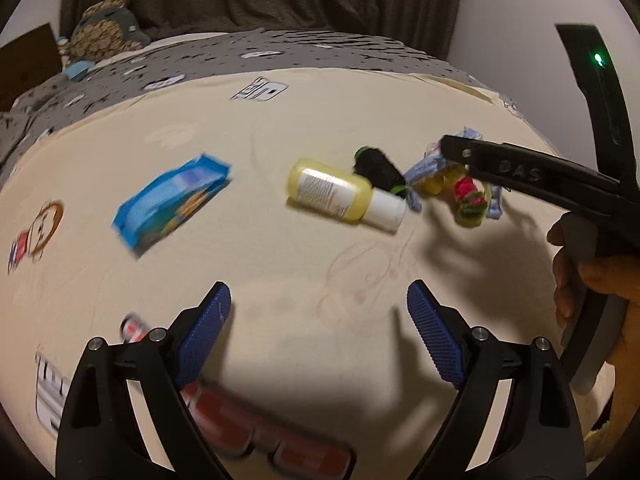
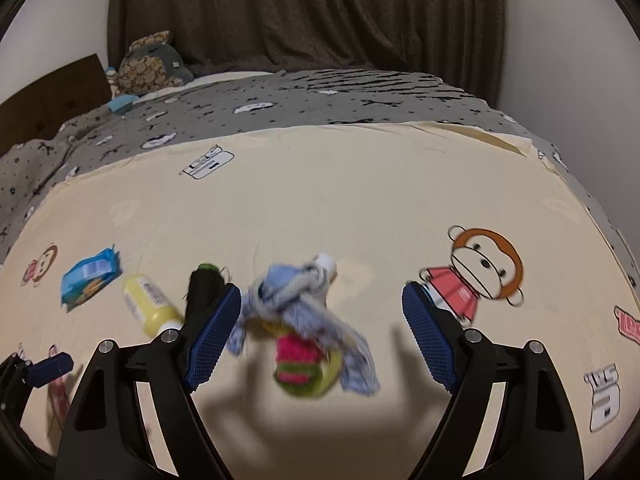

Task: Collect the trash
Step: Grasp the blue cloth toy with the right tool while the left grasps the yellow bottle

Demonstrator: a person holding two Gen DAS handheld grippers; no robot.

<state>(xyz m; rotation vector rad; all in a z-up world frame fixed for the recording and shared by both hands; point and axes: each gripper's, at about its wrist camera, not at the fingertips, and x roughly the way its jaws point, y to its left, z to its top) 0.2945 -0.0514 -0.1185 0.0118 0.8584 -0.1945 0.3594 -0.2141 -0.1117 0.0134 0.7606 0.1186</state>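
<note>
One blue packet [image 1: 172, 204], one yellow bottle [image 1: 344, 196], one black spool [image 1: 378, 170], perhaps two blurred wrappers [image 2: 308, 320], left gripper [image 1: 320, 340] and right gripper [image 2: 322, 336] spread wide

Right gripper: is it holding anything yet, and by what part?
Nothing. The right gripper has its jaws wide open around the crumpled wrapper pile, not closed on it. The left gripper is open and empty too.

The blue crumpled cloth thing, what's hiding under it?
Under the blue crumpled cloth a pink-and-green striped piece and something yellow peek out. A white cap shows behind. The rest is covered.
</note>
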